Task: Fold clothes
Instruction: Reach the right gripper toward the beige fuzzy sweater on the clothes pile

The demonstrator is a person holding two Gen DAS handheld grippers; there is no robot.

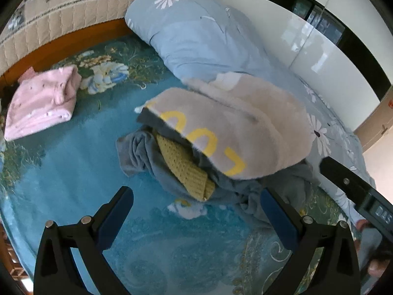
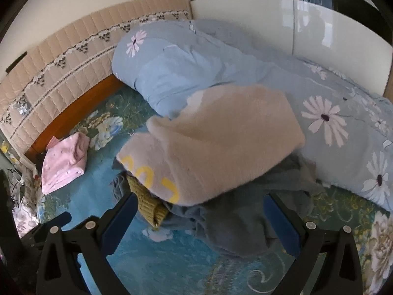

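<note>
A pile of clothes lies on the teal floral bed sheet [image 1: 73,167]. On top is a beige fleece garment [image 1: 245,127] with yellow letters, also in the right wrist view [image 2: 221,152]. Under it lie a crumpled grey garment [image 1: 147,162] and a mustard knit piece [image 1: 186,169]; both show in the right wrist view, grey [image 2: 233,223] and mustard [image 2: 149,206]. A folded pink garment [image 1: 41,103] lies at the far left, also in the right wrist view [image 2: 63,162]. My left gripper [image 1: 196,211] is open and empty before the pile. My right gripper [image 2: 199,216] is open over the grey garment.
A rolled light-blue daisy quilt [image 1: 196,29] lies behind the pile along the white wall, also in the right wrist view [image 2: 331,103]. A beige quilted headboard [image 2: 61,59] with a wooden edge stands at the back left. The other gripper's black body [image 1: 356,191] shows at right.
</note>
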